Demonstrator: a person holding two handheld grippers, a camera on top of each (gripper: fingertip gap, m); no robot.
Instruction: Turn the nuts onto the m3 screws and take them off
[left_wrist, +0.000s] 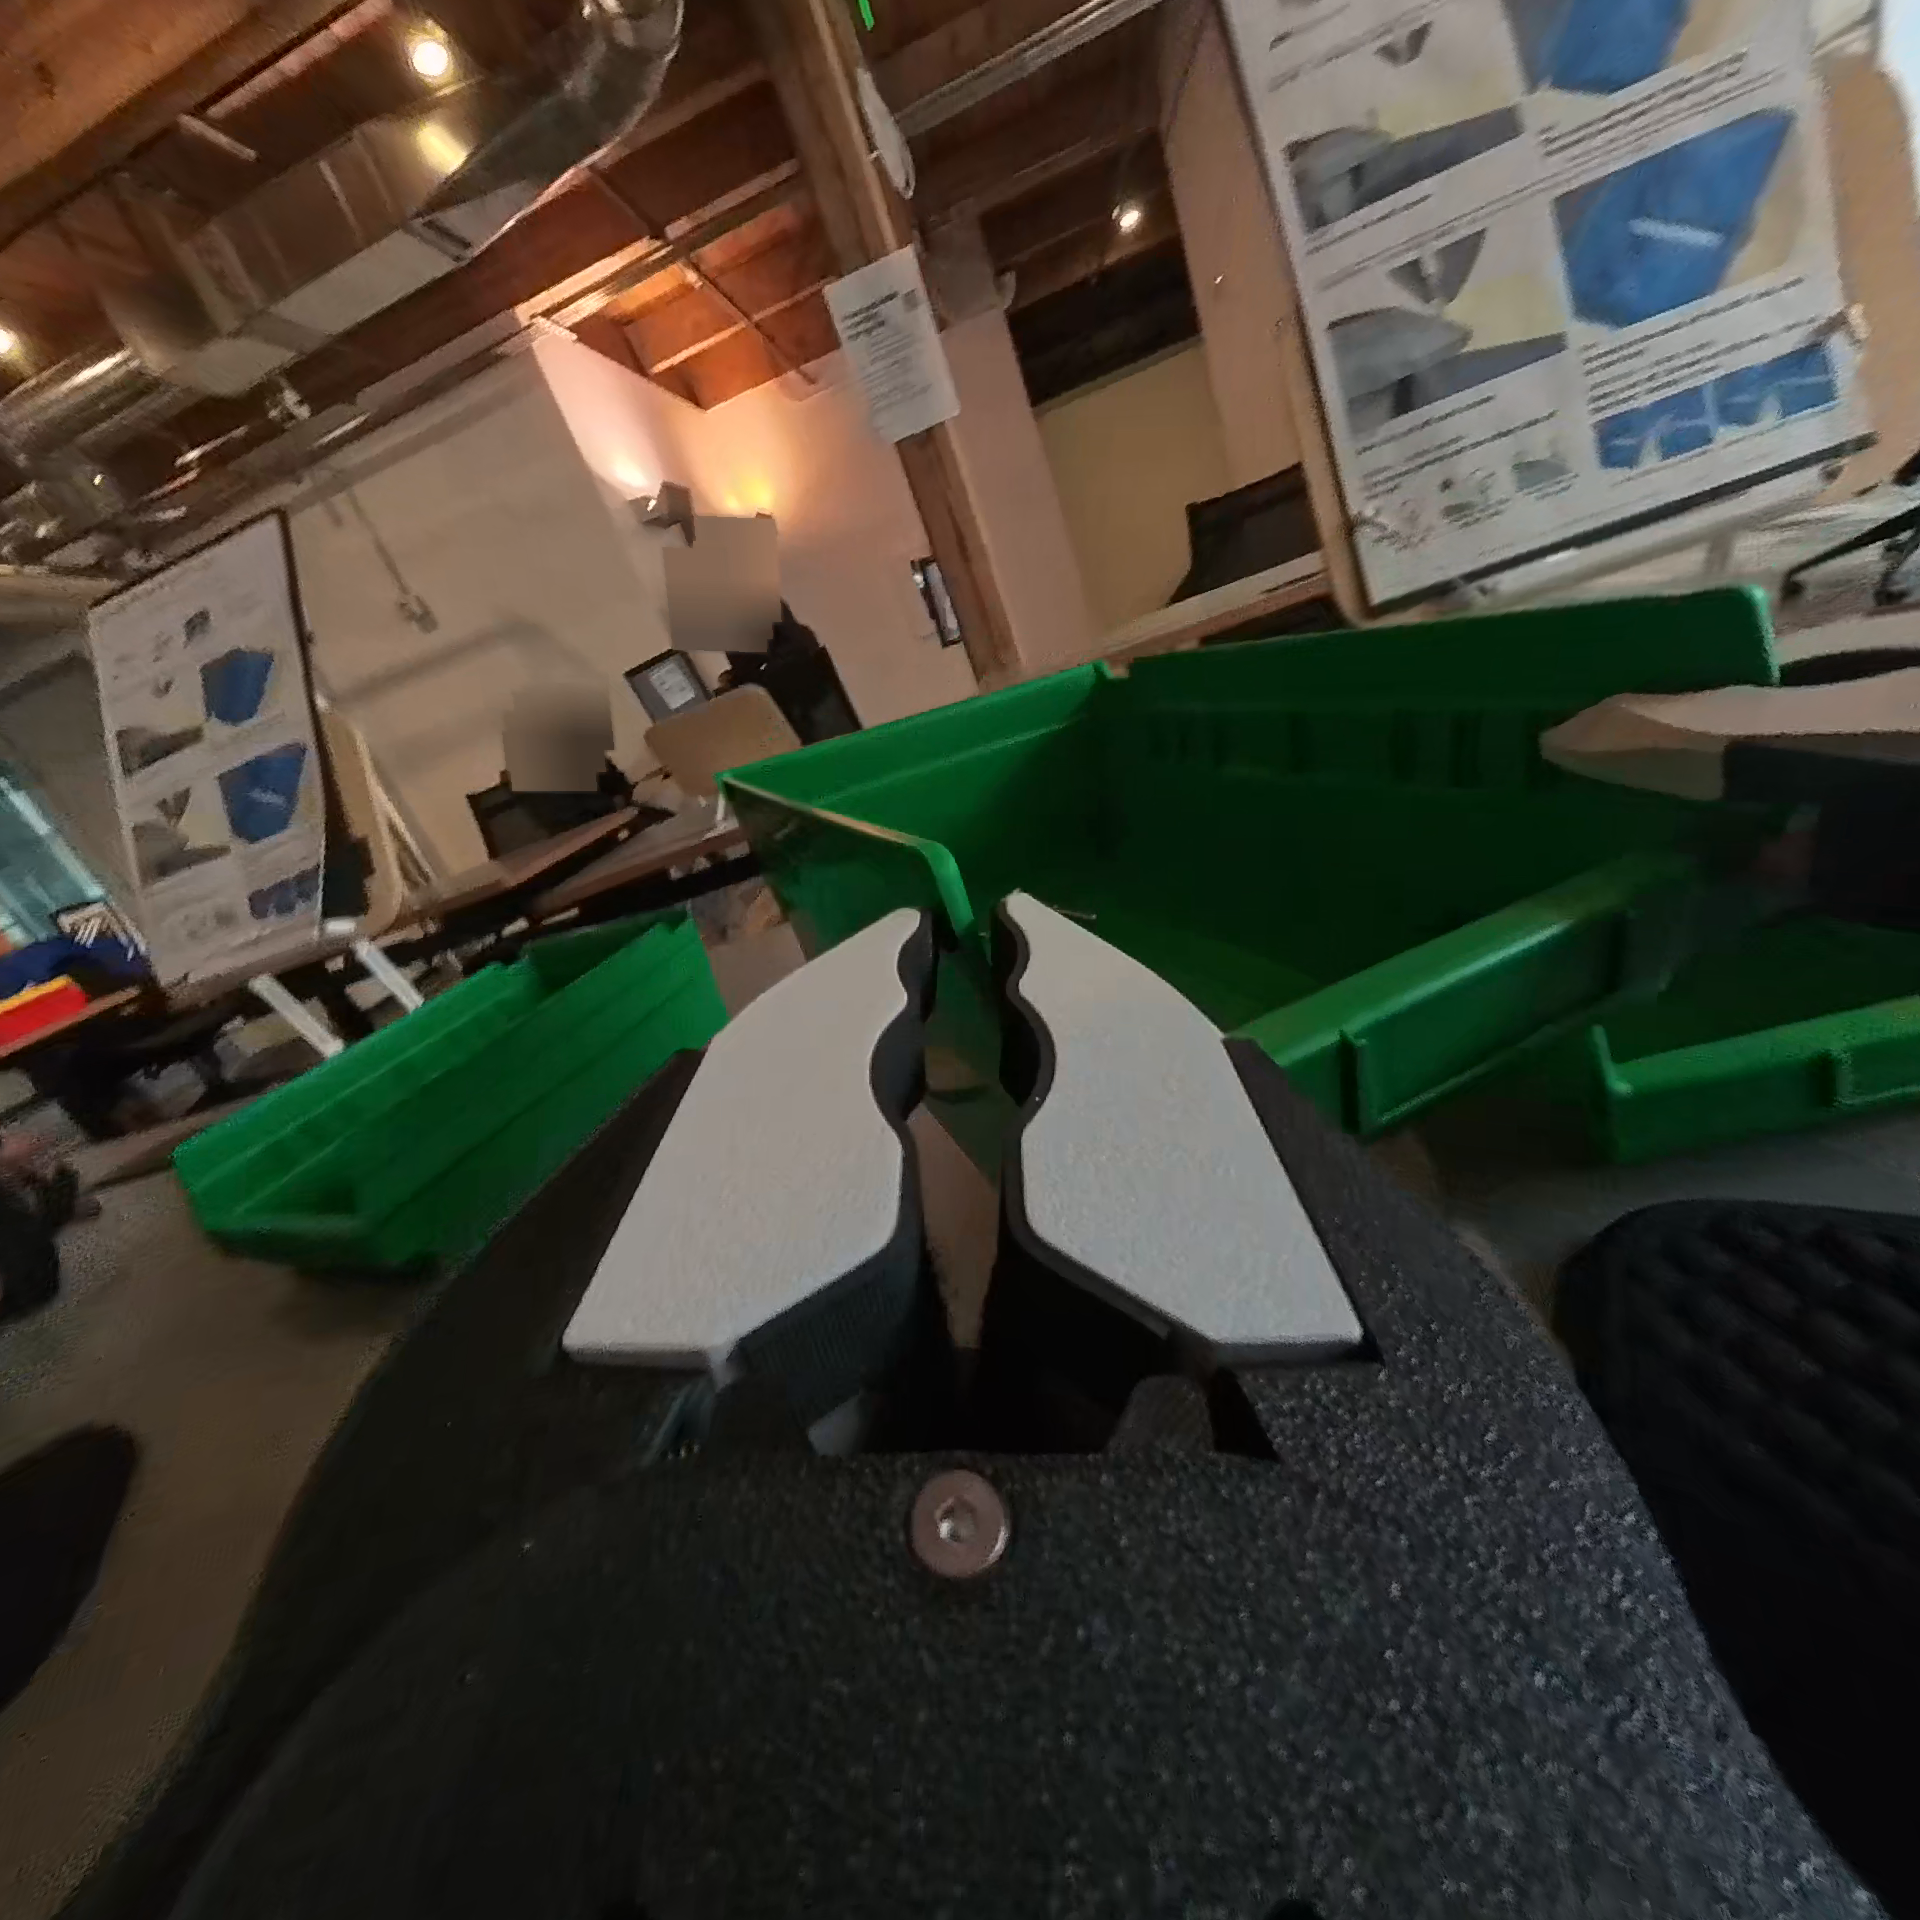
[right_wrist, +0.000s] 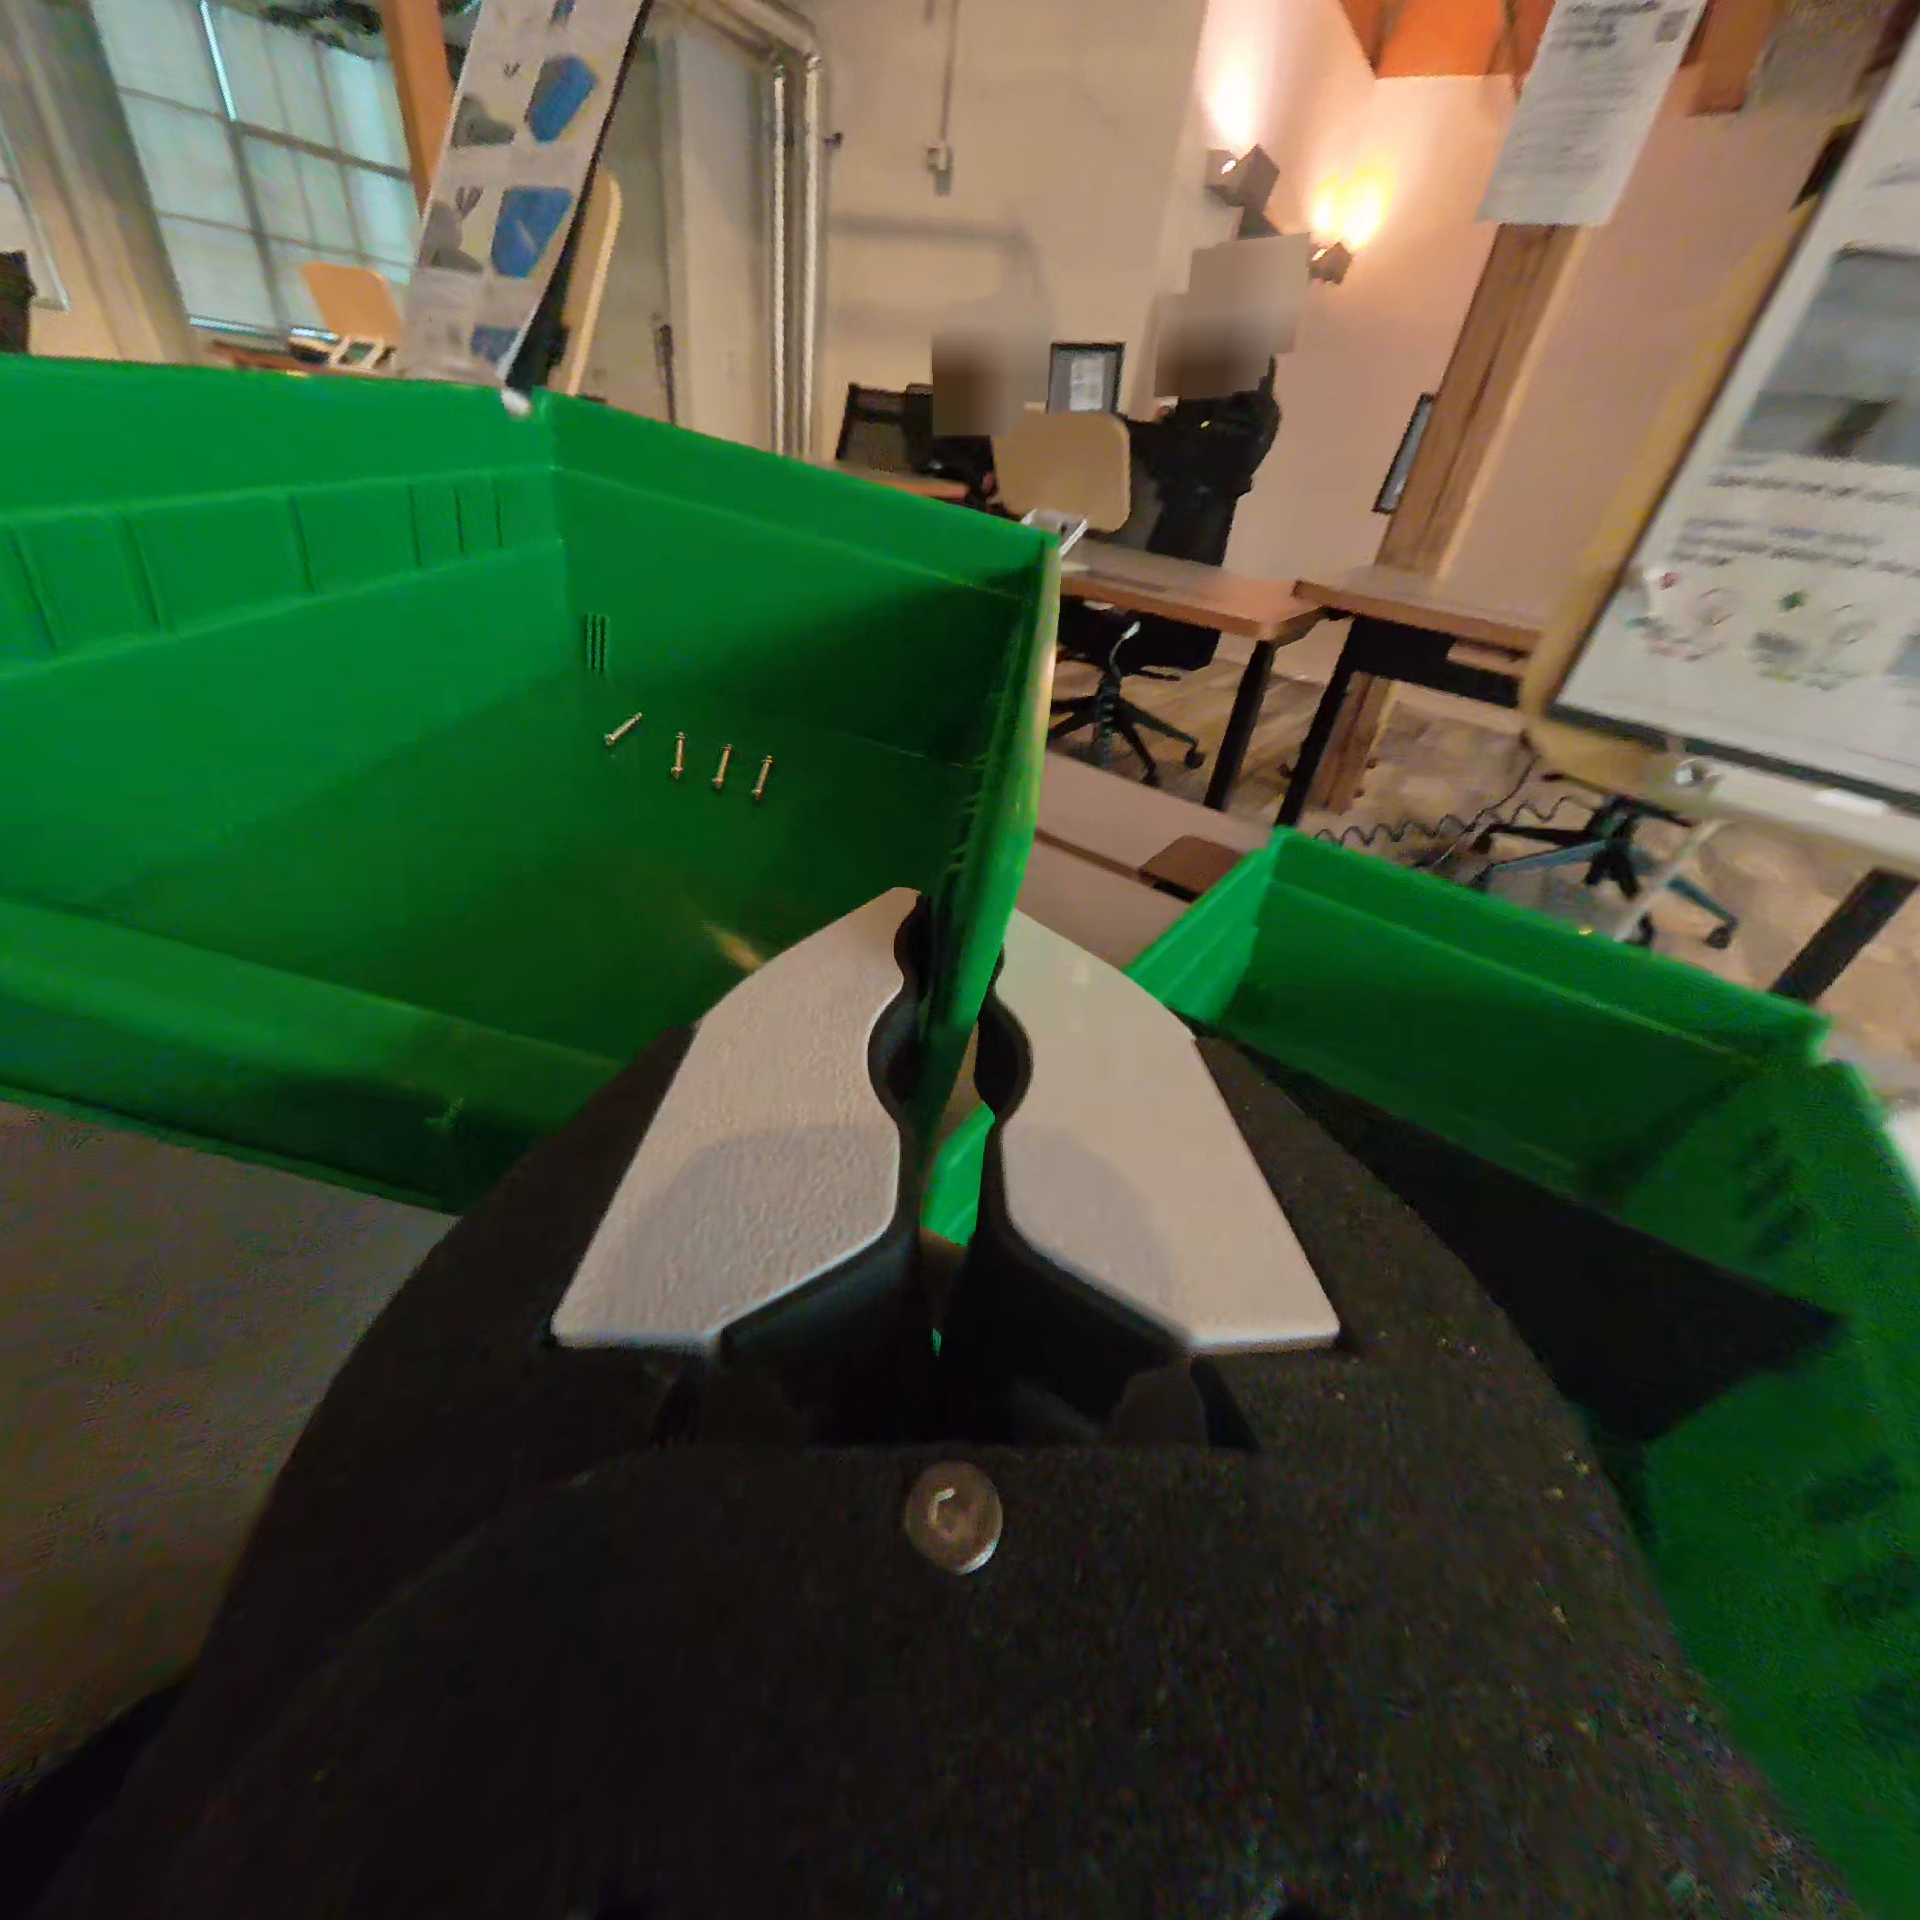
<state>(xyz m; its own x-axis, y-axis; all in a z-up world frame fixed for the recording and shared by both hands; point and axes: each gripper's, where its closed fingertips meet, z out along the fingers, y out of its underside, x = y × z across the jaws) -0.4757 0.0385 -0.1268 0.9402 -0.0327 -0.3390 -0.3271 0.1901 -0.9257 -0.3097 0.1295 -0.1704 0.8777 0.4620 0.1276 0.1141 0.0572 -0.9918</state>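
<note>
A large green bin (right_wrist: 312, 831) shows in both views, and its floor looks tilted. Several small brass-coloured screws (right_wrist: 720, 767) lie on its floor near the far corner. No nuts show. My right gripper (right_wrist: 956, 935) is shut on the bin's right side wall (right_wrist: 1003, 727), which runs up between the pads. In the left wrist view my left gripper (left_wrist: 961, 935) is shut on the rim of the bin's near wall (left_wrist: 862, 821). The right gripper (left_wrist: 1642, 748) also shows there, at the bin's (left_wrist: 1351, 831) far right side.
A low green bin (left_wrist: 447, 1091) lies to the left and another green bin (left_wrist: 1766, 1060) to the right; the latter also shows in the right wrist view (right_wrist: 1507, 1039). Desks, office chairs, seated people and poster boards stand behind. Some 20 cm of space lies between my two pairs of fingers.
</note>
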